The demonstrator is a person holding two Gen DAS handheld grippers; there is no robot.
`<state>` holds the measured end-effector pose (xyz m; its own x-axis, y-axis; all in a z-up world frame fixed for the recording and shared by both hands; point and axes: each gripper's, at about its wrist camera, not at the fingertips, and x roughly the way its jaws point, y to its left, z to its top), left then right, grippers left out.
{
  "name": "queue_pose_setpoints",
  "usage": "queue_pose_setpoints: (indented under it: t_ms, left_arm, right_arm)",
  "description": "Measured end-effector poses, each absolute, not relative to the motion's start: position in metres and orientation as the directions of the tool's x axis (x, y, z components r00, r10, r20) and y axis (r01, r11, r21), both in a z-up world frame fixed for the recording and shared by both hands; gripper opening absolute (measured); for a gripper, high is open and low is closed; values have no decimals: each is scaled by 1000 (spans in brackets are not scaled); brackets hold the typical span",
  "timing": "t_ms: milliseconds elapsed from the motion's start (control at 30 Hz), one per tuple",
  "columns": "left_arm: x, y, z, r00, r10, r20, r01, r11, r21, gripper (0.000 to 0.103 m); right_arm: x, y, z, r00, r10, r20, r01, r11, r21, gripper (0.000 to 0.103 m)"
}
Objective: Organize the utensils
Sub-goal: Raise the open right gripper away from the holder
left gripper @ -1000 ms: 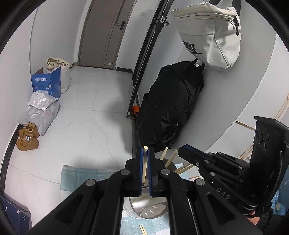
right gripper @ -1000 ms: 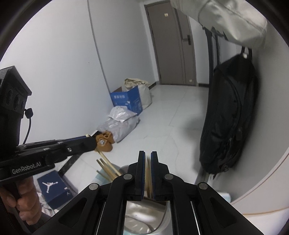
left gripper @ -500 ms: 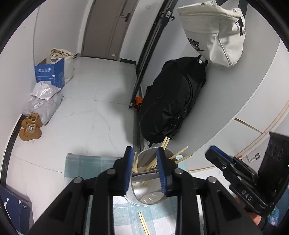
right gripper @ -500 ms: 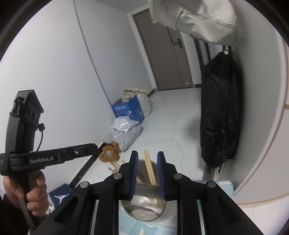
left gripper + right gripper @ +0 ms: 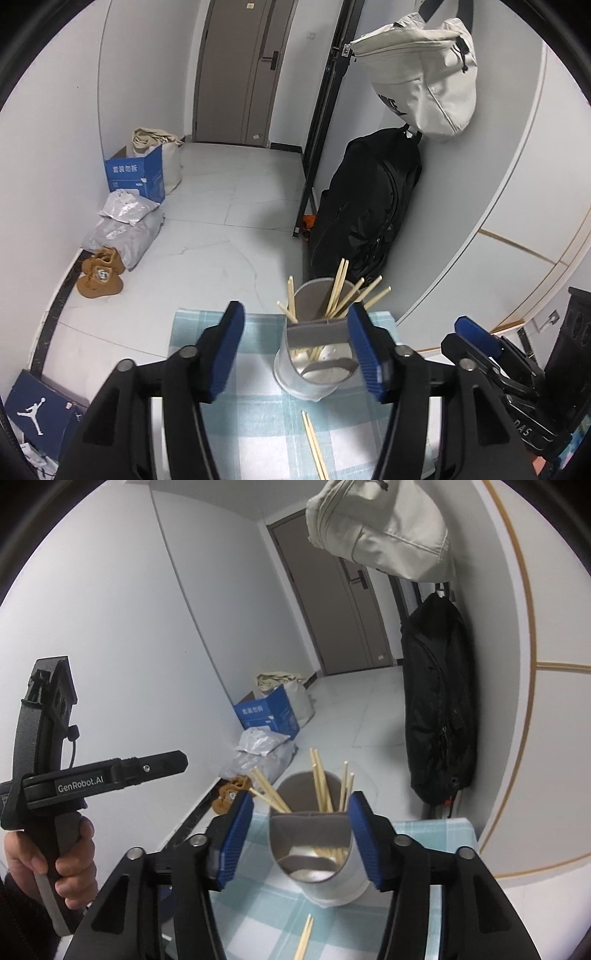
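Left claw point(image 5: 297, 354) empty | right claw point(image 5: 301, 836) empty | holder point(image 5: 314, 354): 1

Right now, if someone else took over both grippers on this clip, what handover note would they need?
Left gripper: jaws wide open, empty.
Right gripper: jaws wide open, empty.
Round metal utensil holder stands on the blue-and-white checked cloth and holds several wooden chopsticks.
Done: most chopsticks are in the holder.
Left: a loose pair of wooden chopsticks lies on the cloth just in front of the holder; pick it up and drop it in.

checked cloth point(image 5: 258, 424) carries steel holder point(image 5: 314, 373), loose chopsticks point(image 5: 314, 446).
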<state>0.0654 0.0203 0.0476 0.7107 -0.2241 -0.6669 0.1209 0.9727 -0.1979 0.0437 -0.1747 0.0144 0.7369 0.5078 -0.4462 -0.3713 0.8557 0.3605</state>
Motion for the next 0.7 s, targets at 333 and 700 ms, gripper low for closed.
queue_pose_setpoints:
  t_ms: [333, 700]
  left_arm:
    - [28, 11, 45, 768, -148, -623, 98, 989, -114, 63]
    - [2, 11, 18, 792, -92, -603, 63, 996, -70, 73]
  right_arm:
    - [10, -175, 12, 782, 450, -431, -328, 886, 329, 89]
    - [-9, -179, -15, 808, 400, -433, -281, 907, 313, 92]
